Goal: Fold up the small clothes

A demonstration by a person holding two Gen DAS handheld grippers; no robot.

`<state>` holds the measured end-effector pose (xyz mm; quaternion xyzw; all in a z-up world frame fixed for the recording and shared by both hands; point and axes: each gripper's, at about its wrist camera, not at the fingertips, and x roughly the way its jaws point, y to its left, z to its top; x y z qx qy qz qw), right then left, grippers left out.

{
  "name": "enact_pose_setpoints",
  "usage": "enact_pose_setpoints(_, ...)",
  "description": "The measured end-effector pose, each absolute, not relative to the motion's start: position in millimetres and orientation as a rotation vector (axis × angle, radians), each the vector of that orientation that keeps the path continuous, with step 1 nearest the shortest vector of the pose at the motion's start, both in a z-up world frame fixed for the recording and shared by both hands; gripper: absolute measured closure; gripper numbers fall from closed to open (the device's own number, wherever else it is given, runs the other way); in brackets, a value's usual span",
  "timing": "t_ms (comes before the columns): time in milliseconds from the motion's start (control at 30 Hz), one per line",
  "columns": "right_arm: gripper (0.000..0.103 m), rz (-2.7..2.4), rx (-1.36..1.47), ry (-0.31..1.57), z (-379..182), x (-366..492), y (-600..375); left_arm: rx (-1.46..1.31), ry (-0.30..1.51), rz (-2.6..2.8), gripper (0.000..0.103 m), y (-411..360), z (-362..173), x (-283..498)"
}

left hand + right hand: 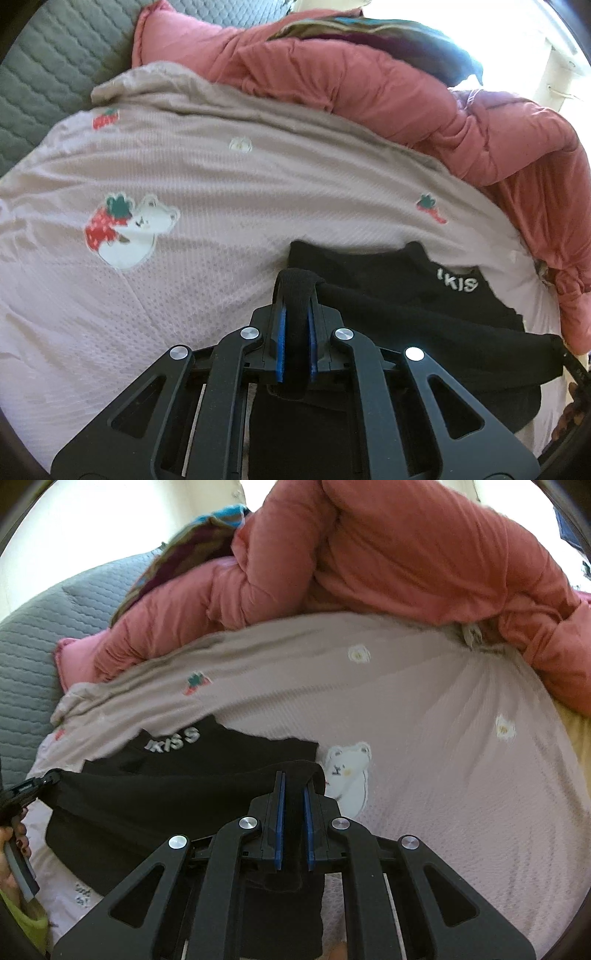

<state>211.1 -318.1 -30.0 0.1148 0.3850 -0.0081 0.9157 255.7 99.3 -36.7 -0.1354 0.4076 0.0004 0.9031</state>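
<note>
A small black garment (pixel 424 321) with white "KISS" lettering lies on a pale pink blanket (pixel 221 184) printed with bears and strawberries. My left gripper (pixel 295 295) is shut on one black edge of it, lifted off the blanket. My right gripper (pixel 293 786) is shut on the opposite edge of the same garment (pixel 166 794). The cloth is stretched between the two grippers, with the lettered part still flat on the blanket (pixel 424 720). The left gripper's tip shows at the left edge of the right wrist view (pixel 33 786).
A bulky coral-pink puffy quilt (pixel 369 81) is heaped along the far side, also in the right wrist view (pixel 388 546). A striped multicoloured cloth (pixel 388 33) lies on it. Grey quilted bedding (pixel 55 74) lies to the left.
</note>
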Motion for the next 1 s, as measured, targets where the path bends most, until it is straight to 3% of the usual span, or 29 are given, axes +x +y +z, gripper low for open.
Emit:
enact_pose_setpoints(67, 0.094, -0.036, 0.24, 0.818, -37.9, 214.0, -318.9, -0.278, 0.847, 0.006, 0.091, 100.8, -41.9, 254.9)
enact_pose_setpoints(167, 0.085, -0.051, 0.23, 0.834, -42.7, 213.6, -317.9, -0.275, 0.831, -0.008, 0.081, 105.6, -43.5, 249.6)
enact_pose_setpoints(233, 0.059, -0.071, 0.223, 0.824, -40.7, 210.5, -318.4, -0.277, 0.815, -0.018, 0.079, 108.7, -41.0, 244.4)
enact_pose_setpoints(500, 0.049, -0.092, 0.164, 0.751, -21.8, 186.8, -304.0, -0.23, 0.708, -0.006, 0.075, 112.3, -18.7, 217.1)
enact_pose_setpoints(767, 0.05, 0.1, 0.057, 0.765, -13.4, 167.3, -246.9, -0.122, 0.684, -0.083, 0.075, 86.4, -0.8, 192.1)
enact_pose_setpoints(833, 0.063, 0.16, 0.035, 0.786, -15.2, 164.4, -229.9, -0.085, 0.724, -0.14, 0.075, 71.1, -7.1, 188.1)
enact_pose_setpoints(1000, 0.071, 0.263, -0.029, 0.835, -27.3, 161.6, -192.6, 0.021, 0.81, -0.207, 0.078, 40.7, -31.4, 185.2)
